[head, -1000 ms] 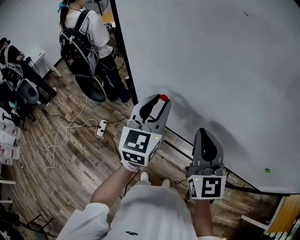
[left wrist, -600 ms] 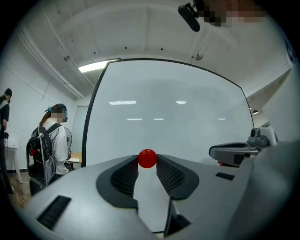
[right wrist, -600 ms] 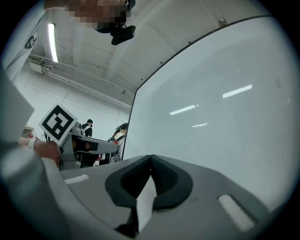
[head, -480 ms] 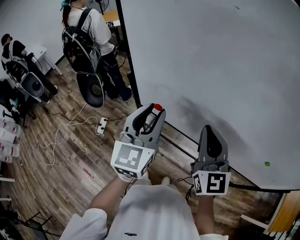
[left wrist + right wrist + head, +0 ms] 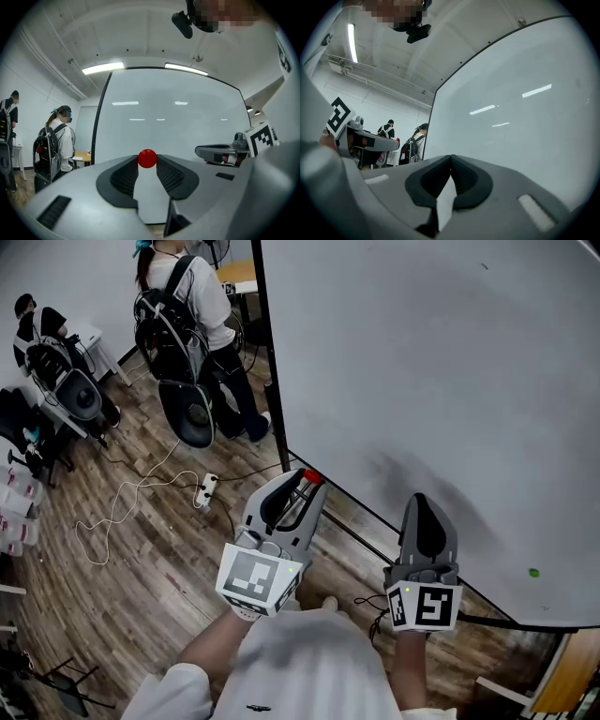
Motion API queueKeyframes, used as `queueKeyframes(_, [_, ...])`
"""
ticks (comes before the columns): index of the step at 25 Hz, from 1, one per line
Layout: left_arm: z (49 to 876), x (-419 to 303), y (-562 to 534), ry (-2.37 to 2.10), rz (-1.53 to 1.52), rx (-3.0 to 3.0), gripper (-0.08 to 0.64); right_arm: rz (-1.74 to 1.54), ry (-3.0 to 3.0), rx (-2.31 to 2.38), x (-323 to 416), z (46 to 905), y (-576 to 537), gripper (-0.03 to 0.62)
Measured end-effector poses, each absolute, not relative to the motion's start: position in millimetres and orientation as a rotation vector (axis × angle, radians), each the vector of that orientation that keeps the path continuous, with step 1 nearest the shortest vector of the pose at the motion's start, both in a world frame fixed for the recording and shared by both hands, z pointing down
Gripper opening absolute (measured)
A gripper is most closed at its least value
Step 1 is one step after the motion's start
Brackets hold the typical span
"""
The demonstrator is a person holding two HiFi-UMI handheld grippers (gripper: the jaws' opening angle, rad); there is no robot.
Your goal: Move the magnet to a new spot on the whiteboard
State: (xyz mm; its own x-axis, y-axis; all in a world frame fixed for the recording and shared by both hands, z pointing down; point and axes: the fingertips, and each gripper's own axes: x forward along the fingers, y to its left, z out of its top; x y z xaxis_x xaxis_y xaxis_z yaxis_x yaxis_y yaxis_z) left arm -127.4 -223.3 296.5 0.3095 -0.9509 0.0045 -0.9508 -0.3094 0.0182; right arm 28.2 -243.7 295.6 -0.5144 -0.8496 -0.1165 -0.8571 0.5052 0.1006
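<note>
Currently the left gripper [image 5: 309, 480] has the red magnet [image 5: 312, 478] pinched at its very tips. The left gripper view shows the jaws a small way apart, and the round red magnet [image 5: 147, 158] is wedged between the dark ribbed pads [image 5: 126, 176], one pad on each side. The left gripper [image 5: 147, 165] points level at the whiteboard [image 5: 164, 122]. From the head view the magnet sits by the whiteboard's [image 5: 450, 381] lower left corner, close over the black frame edge. Whether it touches the board surface cannot be told.

The right gripper [image 5: 419, 502] is to the right of the left one, aimed at the lower part of the board. In the right gripper view the right gripper [image 5: 451, 159] has its jaws fully together with tips meeting, and nothing is between them. The whiteboard [image 5: 525, 131] fills that view's right side.

A small green dot [image 5: 533, 572] sits on the board low at the right, well apart from the red magnet. The wood floor [image 5: 141, 559] has a white power strip [image 5: 204, 490] and a loose white cable [image 5: 112, 521] on it. A person with a black backpack harness [image 5: 183, 310] stands left of the board, back turned.
</note>
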Motion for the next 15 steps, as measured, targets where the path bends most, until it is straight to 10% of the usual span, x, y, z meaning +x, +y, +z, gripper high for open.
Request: queueKeyframes(15, [292, -110, -191, -1.75, -0.041, 2.611, 0.123, 0.28, 2.623, -1.607, 39, 292, -194, 0.002])
